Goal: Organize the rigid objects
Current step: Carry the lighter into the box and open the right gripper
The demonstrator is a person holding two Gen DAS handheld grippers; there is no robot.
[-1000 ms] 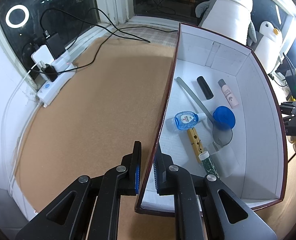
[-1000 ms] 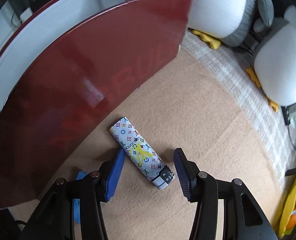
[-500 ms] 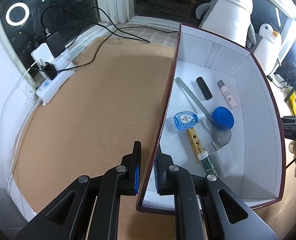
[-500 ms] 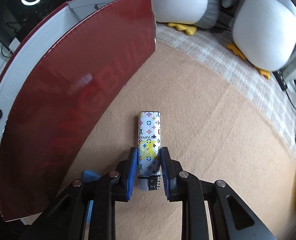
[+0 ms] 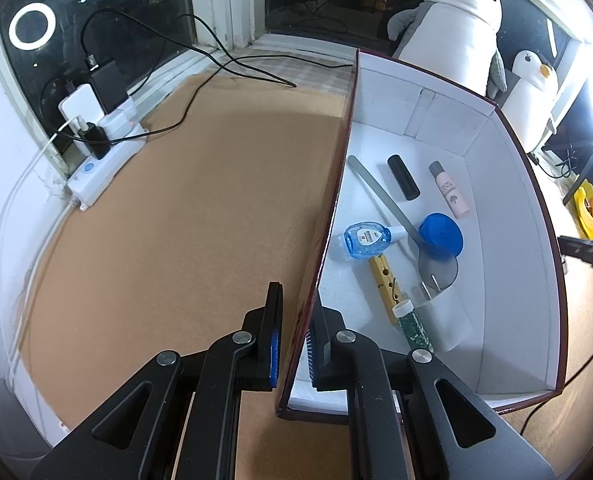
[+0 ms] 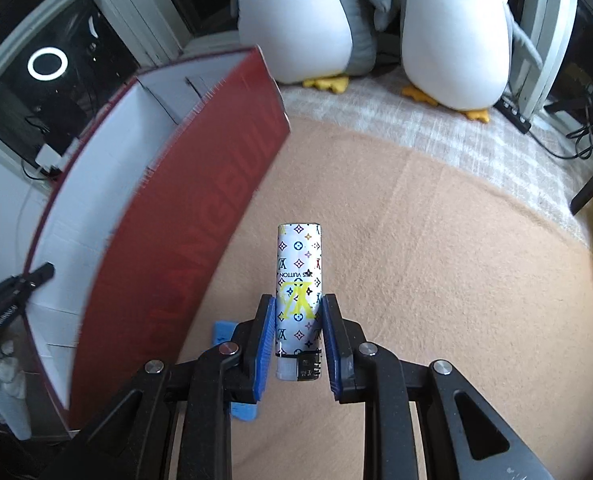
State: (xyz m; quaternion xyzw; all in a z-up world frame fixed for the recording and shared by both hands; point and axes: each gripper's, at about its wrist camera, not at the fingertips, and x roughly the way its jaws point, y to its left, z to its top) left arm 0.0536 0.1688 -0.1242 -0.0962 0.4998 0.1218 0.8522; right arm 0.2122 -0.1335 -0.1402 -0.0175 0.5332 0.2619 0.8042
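Lighter: held in the right gripper at lower centre of the right wrist view, long axis pointing up the frame, metal striker end nearest the camera; it appears lifted clear of the tan mat.
Right gripper state: blue pads clamp the lighter's two long sides near the striker end; the jaws closed on it within the last second and are now narrow, with a firm hold.
Left gripper state: almost fully closed, pinching the near-left wall of the box at lower centre of the left wrist view, one pad outside and one inside.
Box: red outside, white inside, filling the right half of the left wrist view and the left side of the right wrist view.
Step in hand: my reading is carry the lighter over the red wall and set it down inside.
Doing it well: lift high enough that the free end clears the rim, keep the left pinch steady so the box does not slide, aim for bare white floor at the near right of the box, and lower before opening.
Already inside: blue cap, clear blue bottle, wooden peg, black cylinder, pink tube.
Writing, lighter: monogram print with "LOUIS VUITTON", partly covered, reading upside down.
Writing, box: large red letters on the outer wall, roughly "…NGBUL…"; not fully legible.
Writing, bottle label: too small to read.
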